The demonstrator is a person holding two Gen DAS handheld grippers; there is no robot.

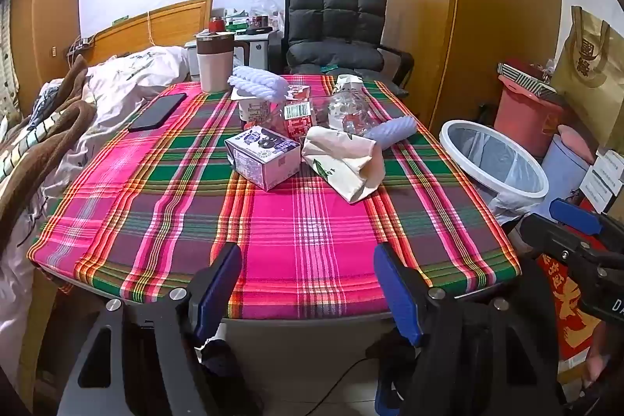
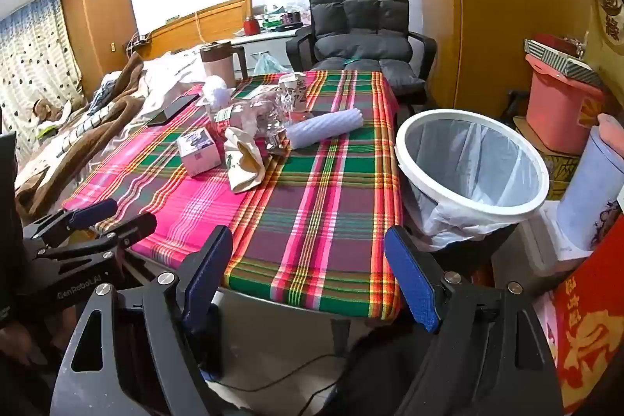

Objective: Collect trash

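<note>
Trash lies mid-table on a plaid cloth point(image 1: 296, 229): a small purple-white carton point(image 1: 263, 154), a crumpled cream paper bag point(image 1: 345, 158), a crushed clear plastic bottle point(image 1: 349, 110), a red barcode carton point(image 1: 298, 117) and a white yogurt cup point(image 1: 253, 110). The carton point(image 2: 197, 151), bag point(image 2: 243, 162) and bottle point(image 2: 265, 115) also show in the right wrist view. A white-rimmed bin point(image 2: 472, 162) with a plastic liner stands right of the table, also in the left wrist view point(image 1: 493, 158). My left gripper point(image 1: 308, 283) is open and empty at the table's near edge. My right gripper point(image 2: 308, 271) is open and empty near the front right corner.
A black phone point(image 1: 158, 112), a lidded cup point(image 1: 214, 63) and lilac foam rolls point(image 1: 390, 133) also lie on the table. A bed with blankets point(image 1: 50, 127) is at the left, a grey chair point(image 1: 335, 26) behind, pink and blue containers point(image 2: 561, 104) at the right.
</note>
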